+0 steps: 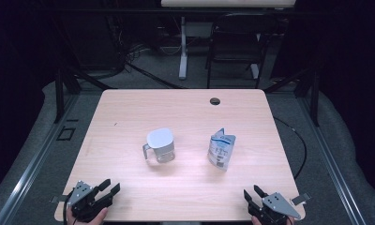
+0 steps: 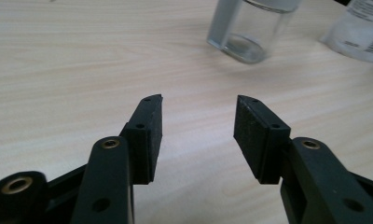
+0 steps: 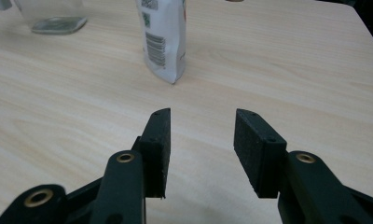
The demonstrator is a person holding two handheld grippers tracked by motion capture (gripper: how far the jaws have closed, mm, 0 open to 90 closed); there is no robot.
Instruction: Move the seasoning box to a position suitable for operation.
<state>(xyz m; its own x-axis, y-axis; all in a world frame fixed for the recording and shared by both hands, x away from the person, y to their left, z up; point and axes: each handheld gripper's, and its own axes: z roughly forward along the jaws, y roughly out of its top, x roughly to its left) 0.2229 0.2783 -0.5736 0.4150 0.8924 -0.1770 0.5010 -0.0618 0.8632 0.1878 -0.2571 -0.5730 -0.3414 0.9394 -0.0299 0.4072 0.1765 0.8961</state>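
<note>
A clear jug with a white lid and a handle stands near the middle of the light wooden table. To its right a white and blue pouch stands upright. My left gripper rests at the table's front left corner, jaws open and empty. My right gripper rests at the front right corner, also open and empty. In the left gripper view the jug's base is ahead of my left gripper, with the pouch at the far right. In the right gripper view the pouch stands ahead of my right gripper.
A round cable hole sits near the table's far edge. Behind the table stand a dark chair and a white desk leg. Black frame rails run along both sides on the grey floor.
</note>
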